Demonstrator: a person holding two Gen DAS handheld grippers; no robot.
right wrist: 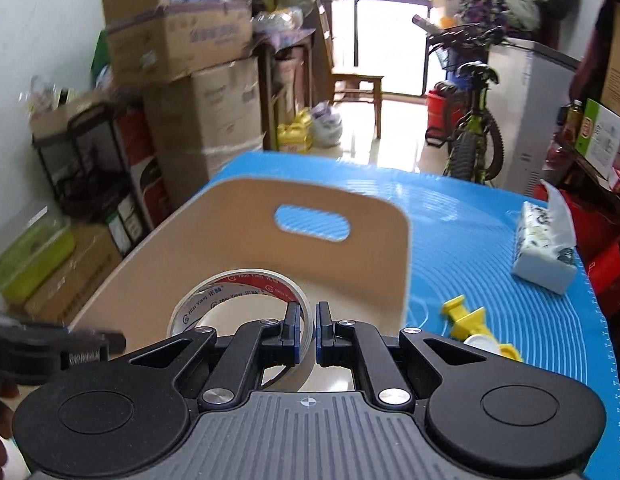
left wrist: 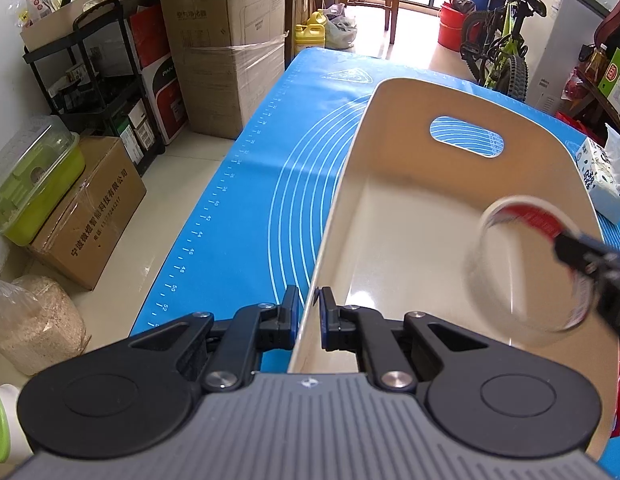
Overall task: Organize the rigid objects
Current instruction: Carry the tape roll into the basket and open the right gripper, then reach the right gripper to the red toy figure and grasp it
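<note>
Right wrist view: roll of clear tape (right wrist: 237, 300) pinched by its band in the right gripper (right wrist: 305, 334), jaws narrow, 1 finger inside the ring and 1 outside, held just ahead of the fingertips and over the open cream bin (right wrist: 157, 256). Ring standing roughly on edge, hole axis running across the fingers, red-printed core turned upward and slightly forward. No long axis to speak of; round and short. Inside of the bin, as far as visible in the left wrist view, bare, so probably 0 items stored and the tape first in, not yet released. Right of the fingers on the blue mat (right wrist: 490, 216): yellow plastic piece (right wrist: 470, 318) left to collect, tissue pack (right wrist: 544, 252) beyond. Left gripper (left wrist: 308, 312) clamped on the bin's near-left wall, steadying it.
</note>
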